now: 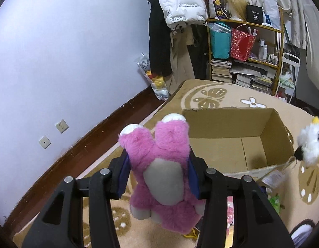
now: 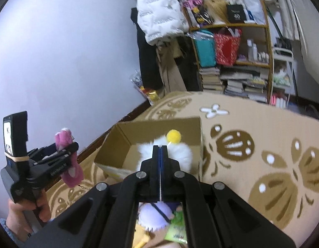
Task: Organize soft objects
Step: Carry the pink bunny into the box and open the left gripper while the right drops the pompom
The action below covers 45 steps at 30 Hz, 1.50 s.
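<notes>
A pink plush toy [image 1: 159, 165] with a grey belly hangs between the pads of my left gripper [image 1: 158, 165], which is shut on its body. An open, empty cardboard box [image 1: 232, 142] lies on the rug just beyond it. My right gripper [image 2: 160, 147] is shut, with a thin white string of a white fluffy toy [image 2: 180, 155] pinched between its pads. That toy, with a yellow pompom [image 2: 174, 135], hangs over the box [image 2: 159, 128]. In the right wrist view my left gripper [image 2: 68, 146] holds the pink plush [image 2: 73, 175] to the left of the box.
A beige patterned rug [image 2: 263, 144] covers the floor. A shelf [image 1: 246, 47] with books and bags and hanging coats [image 1: 180, 10] stand at the back. More soft toys and a green packet [image 2: 176, 233] lie under my right gripper. A hand [image 2: 35, 208] grips the left handle.
</notes>
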Motion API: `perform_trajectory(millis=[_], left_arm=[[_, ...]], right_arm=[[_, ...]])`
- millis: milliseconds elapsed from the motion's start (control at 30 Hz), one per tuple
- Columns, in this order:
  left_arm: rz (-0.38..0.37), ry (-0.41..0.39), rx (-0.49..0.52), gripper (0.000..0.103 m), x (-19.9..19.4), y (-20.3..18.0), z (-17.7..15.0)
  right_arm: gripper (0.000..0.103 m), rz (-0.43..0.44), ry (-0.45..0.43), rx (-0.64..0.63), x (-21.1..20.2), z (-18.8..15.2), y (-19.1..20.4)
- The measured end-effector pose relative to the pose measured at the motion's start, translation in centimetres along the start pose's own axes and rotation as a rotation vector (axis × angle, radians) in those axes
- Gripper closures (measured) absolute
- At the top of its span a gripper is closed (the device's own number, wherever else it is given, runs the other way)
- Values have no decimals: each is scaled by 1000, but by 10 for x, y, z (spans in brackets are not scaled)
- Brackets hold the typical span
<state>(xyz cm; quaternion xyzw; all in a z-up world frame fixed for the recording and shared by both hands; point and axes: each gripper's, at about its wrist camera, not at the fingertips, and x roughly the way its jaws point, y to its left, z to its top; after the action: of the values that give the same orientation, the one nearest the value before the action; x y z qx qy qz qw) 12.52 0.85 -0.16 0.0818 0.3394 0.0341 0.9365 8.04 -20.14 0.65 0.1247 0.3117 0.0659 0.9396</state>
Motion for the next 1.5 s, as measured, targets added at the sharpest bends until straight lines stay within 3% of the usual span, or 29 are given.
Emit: perform_trajectory(millis=[433, 667, 1000, 1200, 1333, 1500], left_arm=[[-38, -105, 101, 57, 16, -37, 55], [-108, -43, 57, 56, 49, -50, 61], [-99, 102, 46, 54, 99, -52, 36], [-66, 121, 61, 48, 107, -54, 26], [-62, 114, 70, 33, 106, -54, 26], [-77, 105, 56, 21, 100, -50, 26]], right_arm=[[102, 32, -62, -84, 15, 39, 21], [102, 25, -53, -105, 34, 41, 22], [102, 7, 39, -66, 79, 24, 5], [102, -7, 104, -39, 98, 9, -7], [102, -11, 128, -19, 102, 5, -12], [99, -17, 131, -16, 101, 4, -12]])
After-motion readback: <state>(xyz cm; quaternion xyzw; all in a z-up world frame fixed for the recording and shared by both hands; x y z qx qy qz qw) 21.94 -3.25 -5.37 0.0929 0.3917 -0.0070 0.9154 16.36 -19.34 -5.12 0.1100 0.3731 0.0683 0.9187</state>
